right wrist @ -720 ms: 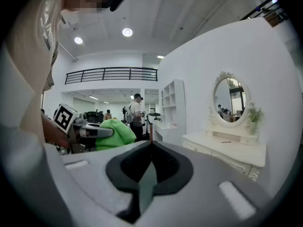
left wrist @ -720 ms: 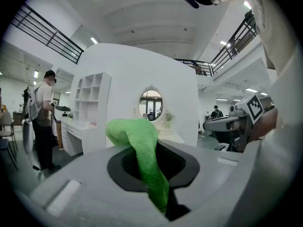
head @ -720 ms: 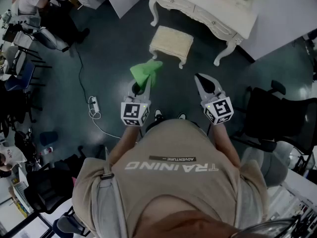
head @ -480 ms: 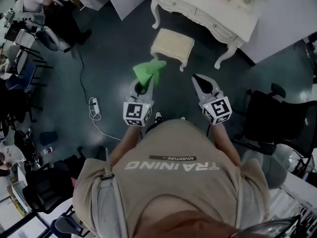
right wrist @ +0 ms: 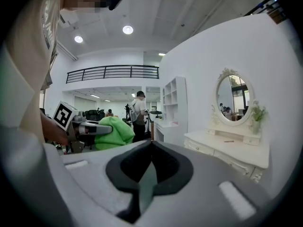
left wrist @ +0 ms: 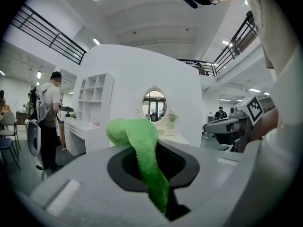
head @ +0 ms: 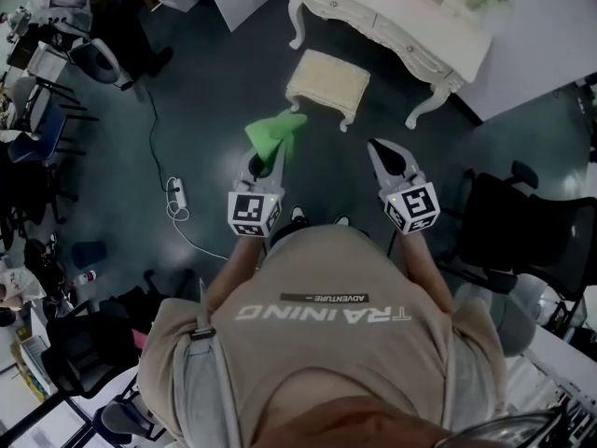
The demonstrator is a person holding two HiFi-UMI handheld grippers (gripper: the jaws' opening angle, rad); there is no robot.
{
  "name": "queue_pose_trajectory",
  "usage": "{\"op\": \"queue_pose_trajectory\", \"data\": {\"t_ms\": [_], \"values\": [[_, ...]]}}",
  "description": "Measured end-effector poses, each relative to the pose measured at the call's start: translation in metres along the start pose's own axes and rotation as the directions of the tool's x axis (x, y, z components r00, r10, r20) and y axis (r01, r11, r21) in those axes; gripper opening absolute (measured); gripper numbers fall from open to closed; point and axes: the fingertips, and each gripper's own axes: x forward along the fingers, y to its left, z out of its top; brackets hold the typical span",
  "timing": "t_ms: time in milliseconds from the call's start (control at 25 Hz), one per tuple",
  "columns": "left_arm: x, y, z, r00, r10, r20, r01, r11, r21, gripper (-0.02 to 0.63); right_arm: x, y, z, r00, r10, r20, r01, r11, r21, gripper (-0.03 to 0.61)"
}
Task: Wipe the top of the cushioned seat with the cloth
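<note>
- Head view: almost the same as half a second ago. Green cloth (head: 275, 131) still pinched in the shut fingers of the left gripper (head: 268, 160), up in the air and not on the seat.
- Same view: right gripper (head: 388, 153) still beside it, well apart, holding nothing.
- Same view: cushioned seat (head: 328, 79) still ahead on the dark floor (head: 215, 91), only a tiny bit shifted in the picture. Top bare, near edge close to the cloth's tip but not touching.
- Same view: far edge of the seat near the legs of the white worktop (head: 392, 17). Open floor to the left of the seat. Black chair (head: 508, 222) close on the right, white power strip (head: 175, 199) with its cable on the left.
- Left gripper view: fingers closed tight on the cloth, green fold sticking up and flopping to the left.
- Right gripper view: fingers shut together, nothing between them. Round mirror (right wrist: 234, 96) and the worktop ahead on the right, the cloth off to the left.
</note>
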Motion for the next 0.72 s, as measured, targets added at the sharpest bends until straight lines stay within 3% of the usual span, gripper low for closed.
{"op": "queue_pose_trajectory", "data": {"t_ms": [240, 520, 720], "values": [[0.005, 0.04, -0.005, 1.0, -0.008, 0.009, 0.008, 1.0, 0.007, 0.048, 0.032, 0.007, 0.001, 0.999, -0.032, 0.0, 0.032, 0.999, 0.001, 0.002], [0.018, 0.088, -0.026, 0.998, -0.065, -0.015, 0.064, 0.998, -0.015, 0.048, 0.064, 0.008, -0.01, 0.991, -0.137, -0.009, 0.137, 0.99, 0.03, 0.002], [0.042, 0.106, -0.026, 0.996, -0.089, -0.018, 0.089, 0.996, -0.01, 0.047, 0.085, 0.001, -0.014, 0.988, -0.152, -0.04, 0.153, 0.987, 0.038, 0.002]]}}
